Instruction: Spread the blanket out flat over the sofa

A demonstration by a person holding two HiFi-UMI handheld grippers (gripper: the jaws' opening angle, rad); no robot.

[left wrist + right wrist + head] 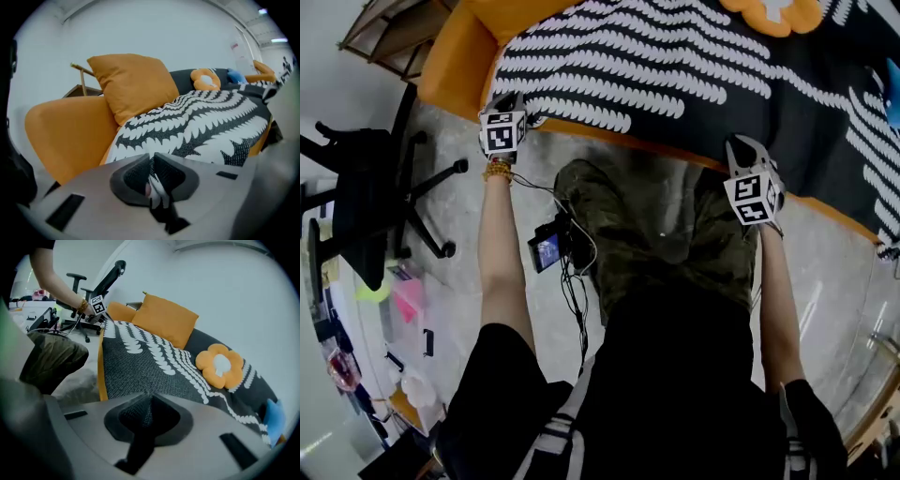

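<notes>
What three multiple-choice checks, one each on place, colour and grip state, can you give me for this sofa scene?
1. The flower cushion lies: A on the floor; B on the blanket over the sofa; C on the office chair.
2. The square pillow is: A blue; B green; C orange.
3. The left hand-held gripper is: A open and empty; B shut on the pillow; C shut on the blanket.

1 B: it rests on the dark patterned cloth in the right gripper view.
2 C: it matches the orange sofa.
3 C: black-and-white cloth is pinched between its closed jaws.
</notes>
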